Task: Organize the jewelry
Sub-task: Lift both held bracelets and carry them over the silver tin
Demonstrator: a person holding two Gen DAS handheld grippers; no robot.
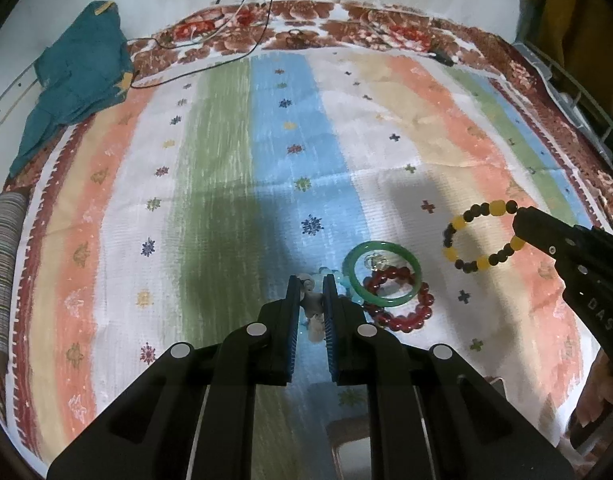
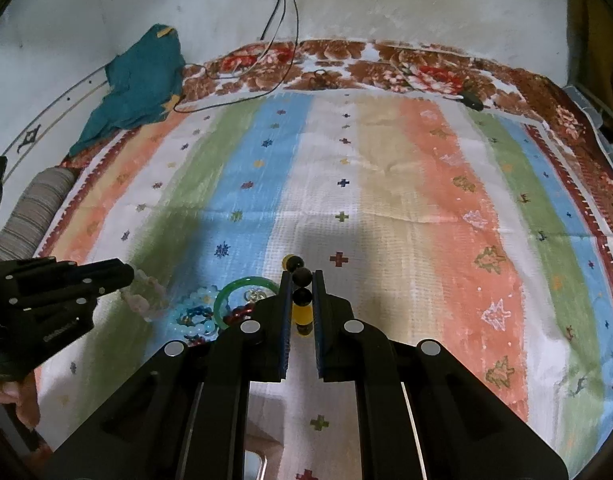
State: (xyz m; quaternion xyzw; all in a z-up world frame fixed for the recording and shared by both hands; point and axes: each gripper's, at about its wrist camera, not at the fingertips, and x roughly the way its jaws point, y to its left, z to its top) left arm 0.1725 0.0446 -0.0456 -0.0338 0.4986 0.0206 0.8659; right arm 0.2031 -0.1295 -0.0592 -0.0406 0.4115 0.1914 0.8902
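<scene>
My left gripper (image 1: 311, 280) is shut on a pale whitish bead bracelet (image 1: 311, 308), held just above the striped cloth (image 1: 226, 200). Right beside it lies a pile: a green bangle (image 1: 380, 276) over a red bead bracelet (image 1: 406, 308), and a light blue bead bracelet (image 1: 342, 280). My right gripper (image 2: 301, 274) is shut on a yellow and black bead bracelet (image 2: 301, 296), which hangs as a ring (image 1: 482, 236) right of the pile. In the right wrist view my left gripper (image 2: 130, 276) comes in from the left with the pale bracelet (image 2: 142, 298), next to the green bangle (image 2: 242, 292).
A teal garment (image 1: 78, 80) lies at the far left corner of the cloth. Thin cables (image 1: 242, 8) run across the far edge. A striped roll (image 1: 2, 264) sits at the left edge, and a wire rack (image 1: 578, 92) at the far right. A hand (image 1: 598, 392) holds the right gripper.
</scene>
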